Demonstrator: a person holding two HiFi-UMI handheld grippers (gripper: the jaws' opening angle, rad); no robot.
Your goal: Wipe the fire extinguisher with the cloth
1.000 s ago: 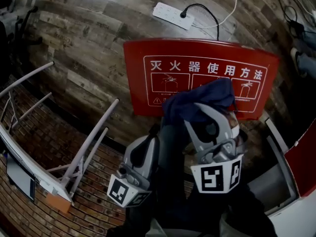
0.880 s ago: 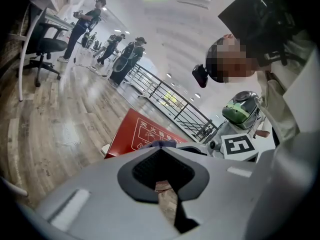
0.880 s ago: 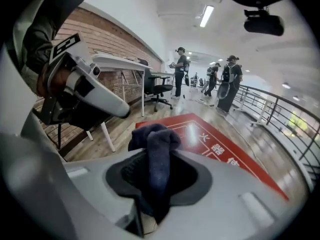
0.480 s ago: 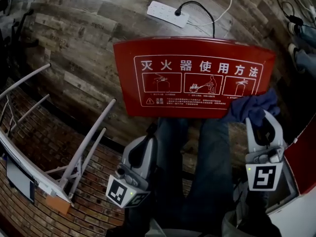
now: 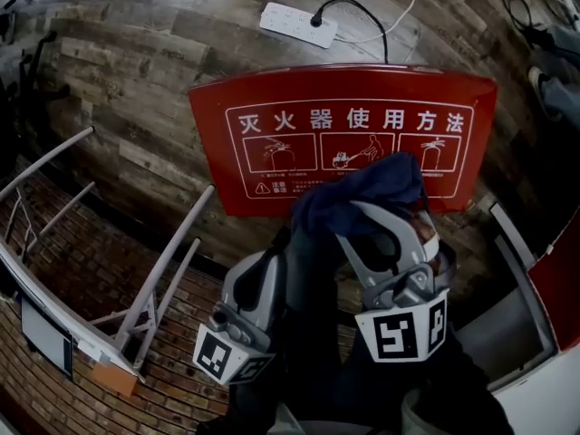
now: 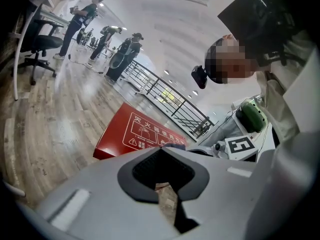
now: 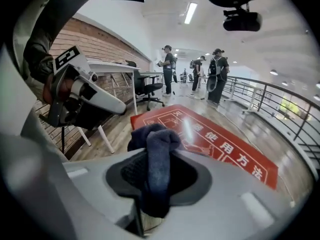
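- The right gripper [image 5: 384, 214] was closed partway on the dark blue cloth [image 5: 358, 193]. Its pads pinched the middle of the wad, and a thick fold bulged out past the tips.
- The left gripper [image 6: 166, 189] had its jaws drawn together with nothing between them. It hung low at about 8 o'clock from the right one.
- The red instruction panel [image 5: 344, 89] of the extinguisher box lay on the wooden floor at 12 o'clock from both grippers. The cloth sat over its near edge at about 5 o'clock on the panel. I could not make out the cylinder itself, and whether the cloth was pressing on the surface was unclear from above.
- The wiping looked best done with the bulging fold, not the jaw tips. Tilting the right gripper so that only fabric met the red surface would have avoided scratching the print.
- Long, overlapping passes from 9 o'clock to 3 o'clock would likely have covered the panel evenly.
- The grip needed to stay firm, because a pinched wad can drag loose under friction.
- The idle left gripper could have braced the panel's 7 o'clock corner if it slid.
- The power strip [image 5: 297, 24] and its cable at 12 o'clock beyond the panel were worth keeping clear of.
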